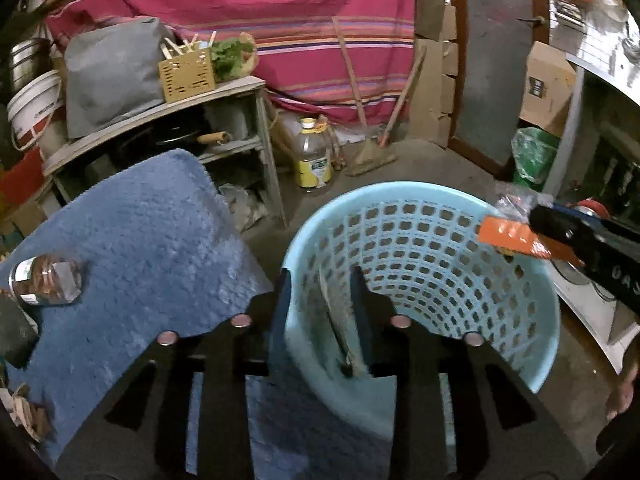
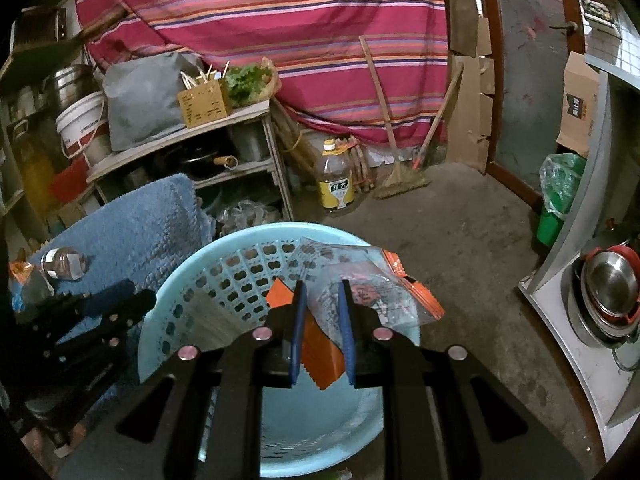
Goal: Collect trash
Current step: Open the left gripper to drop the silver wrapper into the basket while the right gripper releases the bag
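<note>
right gripper (image 2: 322, 300): blue-padded fingers set narrow, pinching a clear plastic wrapper with orange edges (image 2: 360, 292); the wrapper fans out ahead of the fingertips and hangs over the open mouth of the light blue perforated basket (image 2: 224, 280). basket floor directly below the fingers, bare where visible.

left gripper (image 1: 322, 288): fingers spread moderately, nothing clamped between them; left finger outside the basket's near rim (image 1: 298, 240), right finger inside. whether a pad touches the rim, cannot tell. a grey flat strip leans inside the basket wall between the fingers; what it is, cannot tell.

left of the left gripper: blue fuzzy mat (image 1: 132, 232), a small jar (image 1: 44, 280) lying on its side on it.

farther ahead of both: wooden shelf (image 2: 224, 120), yellow-labelled oil jug (image 2: 336, 184) on the concrete floor, broom (image 2: 400, 176) leaning on the striped cloth (image 2: 280, 20).
</note>
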`<state>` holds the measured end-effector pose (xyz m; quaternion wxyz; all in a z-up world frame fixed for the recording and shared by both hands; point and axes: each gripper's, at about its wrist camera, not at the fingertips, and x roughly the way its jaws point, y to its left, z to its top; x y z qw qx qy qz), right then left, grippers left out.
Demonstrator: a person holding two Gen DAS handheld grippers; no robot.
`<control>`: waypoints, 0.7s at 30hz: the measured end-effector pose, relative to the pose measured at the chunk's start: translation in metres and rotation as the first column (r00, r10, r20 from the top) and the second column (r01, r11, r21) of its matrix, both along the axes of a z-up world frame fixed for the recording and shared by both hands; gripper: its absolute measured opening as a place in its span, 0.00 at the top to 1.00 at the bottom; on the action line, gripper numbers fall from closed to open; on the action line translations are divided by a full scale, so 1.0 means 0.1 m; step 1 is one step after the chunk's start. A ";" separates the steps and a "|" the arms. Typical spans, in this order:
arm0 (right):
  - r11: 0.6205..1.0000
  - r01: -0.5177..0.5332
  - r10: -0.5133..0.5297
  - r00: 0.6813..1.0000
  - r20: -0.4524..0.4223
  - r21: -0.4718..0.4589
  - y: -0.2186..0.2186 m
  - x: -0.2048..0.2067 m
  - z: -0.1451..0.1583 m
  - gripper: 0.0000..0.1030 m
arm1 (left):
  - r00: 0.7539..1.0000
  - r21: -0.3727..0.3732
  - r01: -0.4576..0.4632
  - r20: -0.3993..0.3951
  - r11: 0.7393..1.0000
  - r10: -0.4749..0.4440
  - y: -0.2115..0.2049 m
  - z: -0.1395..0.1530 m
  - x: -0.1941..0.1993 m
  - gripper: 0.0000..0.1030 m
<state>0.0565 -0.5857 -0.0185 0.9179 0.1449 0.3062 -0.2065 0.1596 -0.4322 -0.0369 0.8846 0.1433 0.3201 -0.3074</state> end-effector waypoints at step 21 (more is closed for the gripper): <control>0.996 0.040 -0.051 0.988 -0.143 -0.075 0.36 0.42 -0.24 0.19 | 0.955 -0.055 -0.232 0.174 0.971 0.238 1.26 0.58 -0.19 0.09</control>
